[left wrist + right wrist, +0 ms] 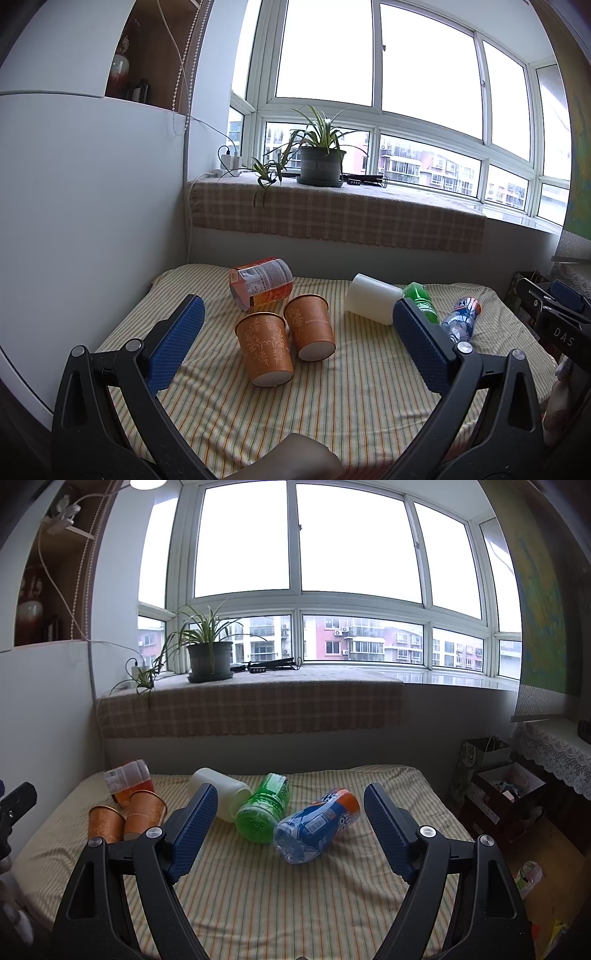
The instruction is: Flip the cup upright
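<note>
Progress: none | cups (pixel 264 349) (pixel 310 326) lie tipped on bed (pixel 332 406) | left tongs (pixel 295 343), right tongs (pixel 290 827) spread wide, empty

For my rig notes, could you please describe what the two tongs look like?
Both the left tongs and right tongs match: black, matte, triangulated arms with silver round pivot bolts, and flat rectangular blue fingers with a dimpled texture. No cables show.

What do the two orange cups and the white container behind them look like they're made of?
The two orange cups look like paper: matte walls with printed cream patterns and thin rolled rims. They lie with bases toward the left wrist camera. The white container looks like plastic, probably translucent, with a smooth, dull surface and soft edges; it also lies on its side. Both materials are judged by look only.
</note>
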Motion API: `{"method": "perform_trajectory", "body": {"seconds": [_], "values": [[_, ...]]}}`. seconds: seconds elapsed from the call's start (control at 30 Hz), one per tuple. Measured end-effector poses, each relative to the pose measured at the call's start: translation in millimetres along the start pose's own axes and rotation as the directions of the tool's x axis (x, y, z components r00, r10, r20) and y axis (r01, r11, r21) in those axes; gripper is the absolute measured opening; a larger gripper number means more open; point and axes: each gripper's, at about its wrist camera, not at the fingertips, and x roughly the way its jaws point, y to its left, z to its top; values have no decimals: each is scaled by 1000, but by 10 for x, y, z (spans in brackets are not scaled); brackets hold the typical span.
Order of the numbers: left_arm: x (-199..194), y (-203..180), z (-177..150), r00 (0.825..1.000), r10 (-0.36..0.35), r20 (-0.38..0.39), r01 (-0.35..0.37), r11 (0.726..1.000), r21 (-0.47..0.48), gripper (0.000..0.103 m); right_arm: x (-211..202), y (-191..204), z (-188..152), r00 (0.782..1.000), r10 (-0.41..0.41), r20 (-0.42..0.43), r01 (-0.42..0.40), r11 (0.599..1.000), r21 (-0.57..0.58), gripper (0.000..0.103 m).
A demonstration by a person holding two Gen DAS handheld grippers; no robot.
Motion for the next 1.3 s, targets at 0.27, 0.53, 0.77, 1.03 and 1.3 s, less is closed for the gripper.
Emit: {"method": "perform_trajectory", "body": {"seconds": [0.27,0.53,0.77,1.03,1.3], "values": [[-3,-11,-7,1000,-1,-1,1,1000,1,103,0,5,-7,1000,1,-1,-1,1000,1,81],[27,12,-48,1000,5,-9,-5,1000,-2,103,50,32,-17,1000,5,-11,-5,1000,-3,81],[89,71,-49,1000,7,-23,-8,1000,-4,103,117,52,-35,1000,17,-24,-17,1000,-2,81],[178,179,-53,999,20,-50,-21,1000,-10,103,266,141,-15,995,85,-52,-87,996,-35,81],[231,338,-60,995,63,-74,-64,998,-12,103,730,584,166,933,324,-157,-355,900,-253,81]]}}
